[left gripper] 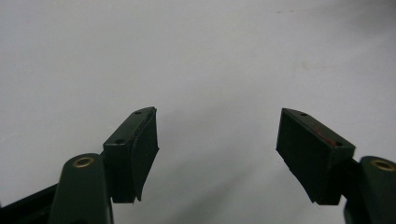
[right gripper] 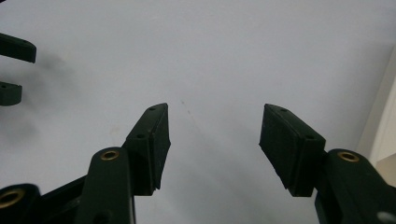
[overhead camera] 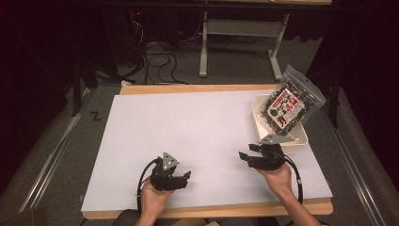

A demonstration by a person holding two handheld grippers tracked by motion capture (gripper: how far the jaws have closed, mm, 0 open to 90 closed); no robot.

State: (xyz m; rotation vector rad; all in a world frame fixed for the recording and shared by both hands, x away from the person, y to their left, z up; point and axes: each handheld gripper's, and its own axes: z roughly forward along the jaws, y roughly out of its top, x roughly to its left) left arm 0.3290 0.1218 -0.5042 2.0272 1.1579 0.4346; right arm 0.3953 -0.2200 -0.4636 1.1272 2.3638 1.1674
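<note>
Though standing in the bin [overhead camera: 303, 141] beyond the right hand-held gripper [overhead camera: 249, 154], the bag [overhead camera: 288, 104] looks light, crinkly and slippery, best pinched at its sealed top edge, with both hand-held grippers, left [overhead camera: 184, 178] included, apart and empty.
</note>
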